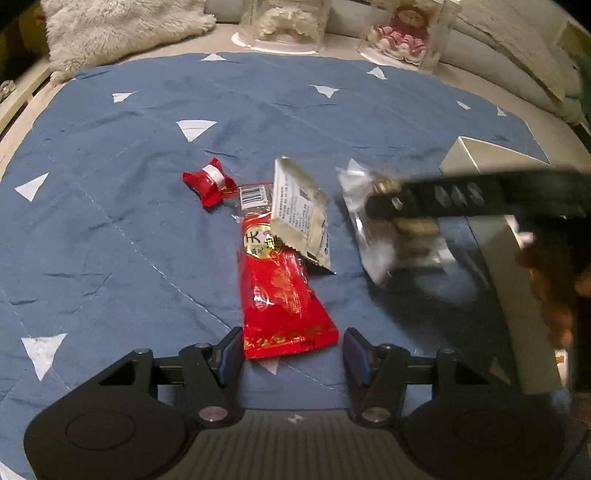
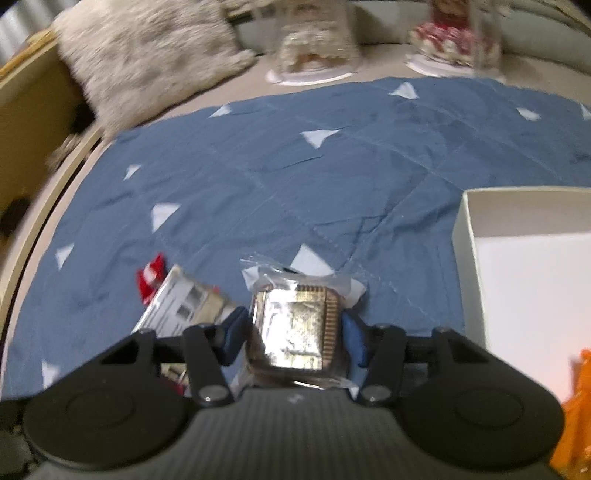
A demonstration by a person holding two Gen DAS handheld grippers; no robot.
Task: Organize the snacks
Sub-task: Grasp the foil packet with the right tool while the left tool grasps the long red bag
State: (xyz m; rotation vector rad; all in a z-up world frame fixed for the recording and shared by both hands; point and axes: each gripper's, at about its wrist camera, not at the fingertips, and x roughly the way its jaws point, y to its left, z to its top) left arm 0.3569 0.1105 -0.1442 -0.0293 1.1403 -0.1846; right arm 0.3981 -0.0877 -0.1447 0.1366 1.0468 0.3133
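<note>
A long red snack packet [image 1: 273,288] lies on the blue cloth, and my left gripper [image 1: 293,356] has its blue pads against both sides of the packet's near end. A pale sachet [image 1: 299,214] leans across the packet's far part. A small red candy [image 1: 210,181] sits just left of them. My right gripper [image 2: 293,343] is shut on a clear packet of brown biscuits [image 2: 295,325]. In the left wrist view that packet [image 1: 391,243] hangs blurred under a black right finger [image 1: 461,195]. An open white box [image 2: 465,236] stands to the right.
The blue cloth [image 1: 129,221] with white triangles covers a bed. A fluffy cushion [image 1: 118,29] and two clear display cases [image 1: 284,22] with dolls stand along the far edge. Something orange [image 2: 576,406] lies in the box's near corner.
</note>
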